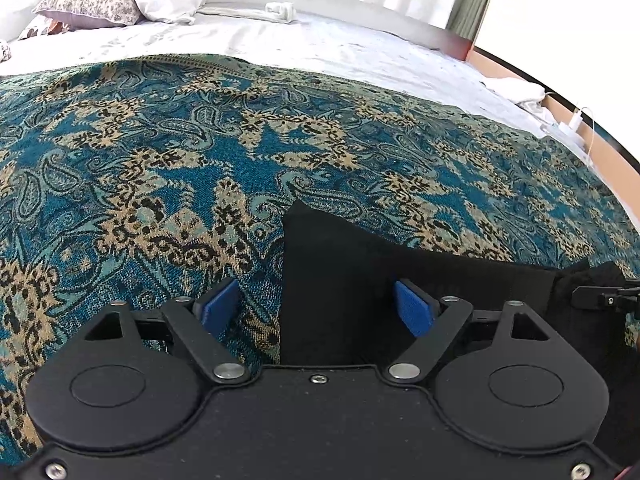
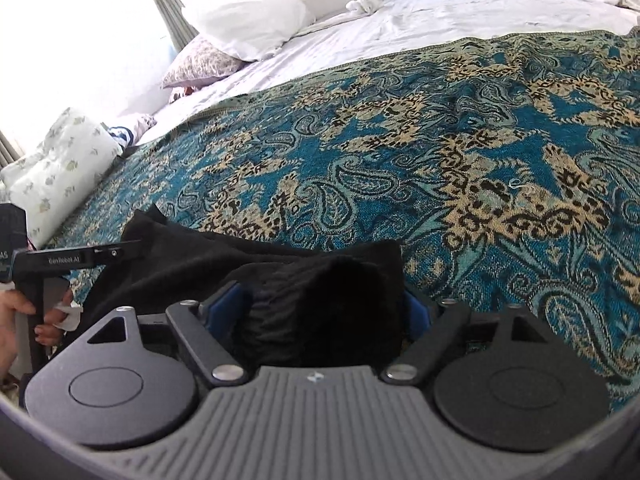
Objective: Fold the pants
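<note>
Black pants (image 1: 360, 280) lie on a teal and beige paisley bedspread (image 1: 200, 152). In the left wrist view my left gripper (image 1: 318, 308) is open; the pants' left edge runs between its blue pads (image 1: 218, 306), the right pad over the cloth. In the right wrist view my right gripper (image 2: 324, 304) is open, with a bunched end of the pants (image 2: 320, 304) filling the gap between its blue pads (image 2: 228, 304). The left gripper's body (image 2: 72, 260) and the hand holding it show at the left edge.
The bedspread (image 2: 440, 140) covers a bed with a white sheet (image 1: 280, 36). Pillows (image 1: 92, 0) lie at the head. A folded floral cloth (image 2: 60, 168) lies at the bed's left side. A charger cable (image 1: 576, 120) lies at the right edge.
</note>
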Available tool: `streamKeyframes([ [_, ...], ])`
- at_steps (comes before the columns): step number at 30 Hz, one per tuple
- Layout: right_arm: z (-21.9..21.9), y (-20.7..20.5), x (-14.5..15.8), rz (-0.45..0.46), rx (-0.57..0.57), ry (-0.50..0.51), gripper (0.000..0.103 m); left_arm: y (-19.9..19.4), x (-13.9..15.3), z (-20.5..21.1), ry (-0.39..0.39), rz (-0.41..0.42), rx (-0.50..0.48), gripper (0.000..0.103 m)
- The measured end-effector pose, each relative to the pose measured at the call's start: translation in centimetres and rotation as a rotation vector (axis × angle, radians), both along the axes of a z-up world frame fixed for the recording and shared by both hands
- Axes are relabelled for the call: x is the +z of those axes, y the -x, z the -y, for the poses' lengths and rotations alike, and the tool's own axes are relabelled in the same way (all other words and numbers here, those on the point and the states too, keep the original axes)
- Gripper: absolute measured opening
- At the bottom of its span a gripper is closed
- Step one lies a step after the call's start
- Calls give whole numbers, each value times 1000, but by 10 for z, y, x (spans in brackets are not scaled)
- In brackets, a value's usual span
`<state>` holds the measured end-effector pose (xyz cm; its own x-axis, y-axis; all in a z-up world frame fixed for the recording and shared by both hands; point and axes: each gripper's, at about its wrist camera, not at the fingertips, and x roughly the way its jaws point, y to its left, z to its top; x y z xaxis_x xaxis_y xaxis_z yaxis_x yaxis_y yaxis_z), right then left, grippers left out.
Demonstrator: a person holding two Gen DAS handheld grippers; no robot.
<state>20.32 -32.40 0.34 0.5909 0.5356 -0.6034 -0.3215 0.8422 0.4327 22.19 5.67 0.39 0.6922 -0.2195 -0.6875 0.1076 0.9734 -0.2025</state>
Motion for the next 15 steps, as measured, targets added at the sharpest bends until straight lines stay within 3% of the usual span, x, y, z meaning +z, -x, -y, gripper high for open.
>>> streamKeyframes([
  [2,-2,0,1,3,-3,1,82,2,1,0,24,3,-21,61],
  [4,-4,0,2,6,7,9,81,2,1,1,66,-11,-38,60],
  [11,-3,-13,-3,6,21,-34,76,-3,-1,7,52,-25,-64,71],
  [12,-4,-13,-3,11,20,-33,75,-2,-1,7,49,-26,-68,70],
  [15,-3,-9,-4,23,-7,-41,67,1,1,5,26,-7,-48,52],
])
